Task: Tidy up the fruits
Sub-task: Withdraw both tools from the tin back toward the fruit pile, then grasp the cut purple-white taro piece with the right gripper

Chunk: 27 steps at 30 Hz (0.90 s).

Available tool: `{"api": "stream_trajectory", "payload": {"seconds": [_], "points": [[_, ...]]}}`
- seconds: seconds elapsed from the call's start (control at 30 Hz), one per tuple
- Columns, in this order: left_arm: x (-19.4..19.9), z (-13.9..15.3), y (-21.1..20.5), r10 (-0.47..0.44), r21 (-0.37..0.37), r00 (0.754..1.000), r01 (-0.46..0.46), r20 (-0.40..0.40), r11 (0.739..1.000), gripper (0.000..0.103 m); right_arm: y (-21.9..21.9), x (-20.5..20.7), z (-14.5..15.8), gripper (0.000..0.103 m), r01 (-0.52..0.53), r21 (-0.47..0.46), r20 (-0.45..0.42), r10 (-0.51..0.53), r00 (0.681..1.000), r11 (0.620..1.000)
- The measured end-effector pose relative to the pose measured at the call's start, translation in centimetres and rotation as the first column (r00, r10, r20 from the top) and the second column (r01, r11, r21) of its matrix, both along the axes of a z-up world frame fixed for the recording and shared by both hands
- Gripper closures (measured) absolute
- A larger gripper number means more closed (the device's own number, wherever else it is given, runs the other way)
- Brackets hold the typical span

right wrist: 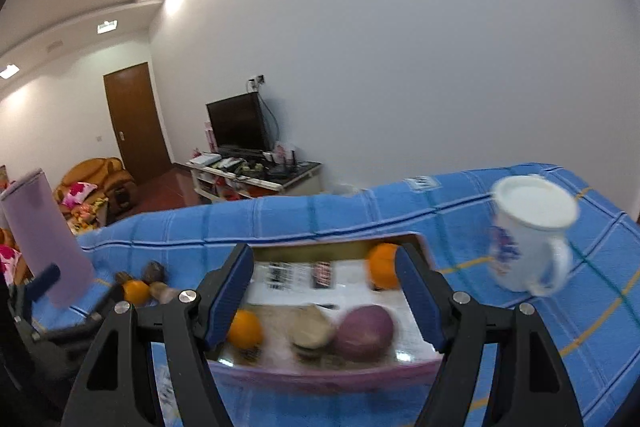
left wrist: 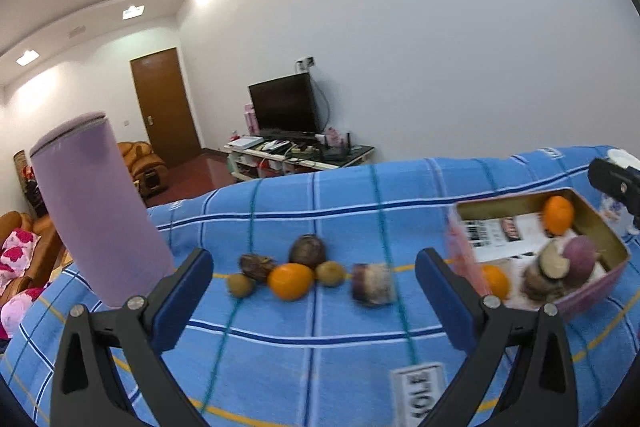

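Observation:
Loose fruits lie in a row on the blue checked cloth: an orange, two kiwis, a dark round fruit and a purple-and-white piece. My left gripper hovers open just in front of them, holding nothing. To the right stands a pink tin box containing two oranges, a purple fruit and a brownish piece. My right gripper is open above the box with nothing between its pads.
A tall lilac cylinder stands at the cloth's left edge, close to my left finger. A white mug sits right of the box. Beyond the table are a TV stand, a sofa and a door.

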State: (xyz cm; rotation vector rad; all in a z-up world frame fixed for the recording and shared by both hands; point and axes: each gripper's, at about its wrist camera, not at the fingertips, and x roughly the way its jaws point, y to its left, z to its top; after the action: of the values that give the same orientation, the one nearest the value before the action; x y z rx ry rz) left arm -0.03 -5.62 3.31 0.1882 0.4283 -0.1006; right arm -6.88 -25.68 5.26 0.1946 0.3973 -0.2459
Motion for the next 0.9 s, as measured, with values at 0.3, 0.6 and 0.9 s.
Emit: {"api": "stream_trajectory", "payload": {"seconds": [0.3,0.6,0.9], "points": [[3.1,-0.9,3.6,0.080,0.000,0.997,-0.080,0.004,0.997,0.000,5.8,4.1,-2.1,0.029,-0.018,0.033,0.008,0.018,1.000,0.999],[4.5,-1.8,6.2,0.126,-0.046,0.992,-0.126,0.004,0.991,0.000,7.4,5.5,-3.7,0.029,-0.026,0.018,-0.021,0.026,0.999,1.000],[4.8,-1.9,7.2,0.125,-0.075,0.992,-0.126,-0.022,0.989,0.000,7.2,5.4,-3.8,0.029,-0.036,0.044,-0.032,0.037,0.999,0.998]]}}
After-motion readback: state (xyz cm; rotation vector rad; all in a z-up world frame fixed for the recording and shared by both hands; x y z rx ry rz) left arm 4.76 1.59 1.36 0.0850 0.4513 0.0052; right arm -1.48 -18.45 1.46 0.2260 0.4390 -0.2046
